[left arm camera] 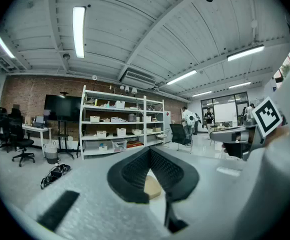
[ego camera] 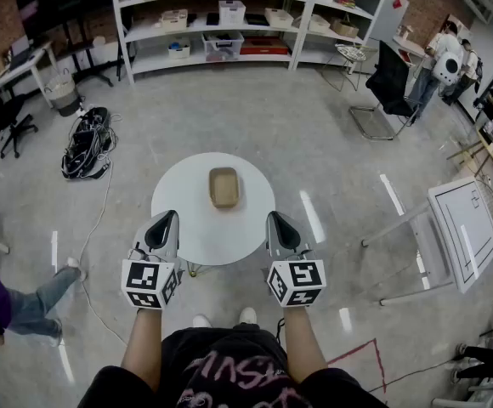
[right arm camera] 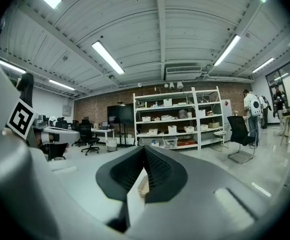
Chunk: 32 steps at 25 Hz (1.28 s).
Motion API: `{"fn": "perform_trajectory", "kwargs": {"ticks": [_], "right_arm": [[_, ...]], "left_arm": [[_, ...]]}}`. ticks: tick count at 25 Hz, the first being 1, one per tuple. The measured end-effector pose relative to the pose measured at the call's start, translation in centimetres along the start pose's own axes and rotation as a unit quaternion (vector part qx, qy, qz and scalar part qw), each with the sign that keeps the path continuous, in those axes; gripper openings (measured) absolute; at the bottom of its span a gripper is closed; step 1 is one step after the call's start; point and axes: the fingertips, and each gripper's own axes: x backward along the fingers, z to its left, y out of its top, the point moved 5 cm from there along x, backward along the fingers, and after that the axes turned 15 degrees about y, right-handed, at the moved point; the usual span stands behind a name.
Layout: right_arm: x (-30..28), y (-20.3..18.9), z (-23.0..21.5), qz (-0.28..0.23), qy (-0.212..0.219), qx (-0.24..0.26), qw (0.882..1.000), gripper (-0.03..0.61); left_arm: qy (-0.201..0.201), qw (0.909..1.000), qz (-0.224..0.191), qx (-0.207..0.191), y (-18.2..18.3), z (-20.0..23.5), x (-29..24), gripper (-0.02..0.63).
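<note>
Jaws on my left hand-held gripper (ego camera: pixel 167 218) and right hand-held gripper (ego camera: pixel 274 220) are pinched together on nothing, with the tray (ego camera: pixel 224 187) mid-table (ego camera: pixel 178 195) ahead, so I'd spread both wide before nearing its rim.

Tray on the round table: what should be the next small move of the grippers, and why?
Probably ease both grippers forward toward the tray. The left gripper and right gripper hover over the near edge of the table, jaws shut and empty, and the tray lies apart from them at the middle, so neither can take it from here.
</note>
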Motion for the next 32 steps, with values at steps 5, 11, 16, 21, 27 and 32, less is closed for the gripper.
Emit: {"fn": "perform_trajectory", "kwargs": {"ticks": [5, 11, 16, 21, 27, 32], "right_arm": [[-0.3, 0.0, 0.2, 0.000, -0.001, -0.001, 1.000, 0.009], [-0.5, -0.2, 0.6, 0.001, -0.001, 0.003, 1.000, 0.009], [-0.5, 0.2, 1.3, -0.006, -0.003, 0.012, 1.000, 0.011], [-0.9, -0.1, 2.0, -0.007, -0.013, 0.008, 1.000, 0.011], [-1.5, -0.5, 3.7, 0.000, -0.021, 0.012, 1.000, 0.011], [-1.7, -0.5, 5.1, 0.005, -0.029, 0.018, 0.999, 0.011]], "left_arm": [[-0.001, 1.0000, 0.000, 0.000, 0.1, 0.4, -0.1, 0.000], [-0.003, 1.0000, 0.002, 0.001, -0.2, 0.7, 0.0, 0.000], [-0.007, 1.0000, 0.004, 0.004, -0.4, 1.2, 0.0, 0.000], [-0.016, 0.9998, 0.007, 0.008, -0.9, 2.1, -0.1, 0.000], [-0.028, 0.9994, 0.012, 0.017, -1.6, 3.7, 0.1, 0.000], [-0.037, 0.9990, 0.013, 0.023, -1.7, 5.3, 0.4, 0.000]]}}
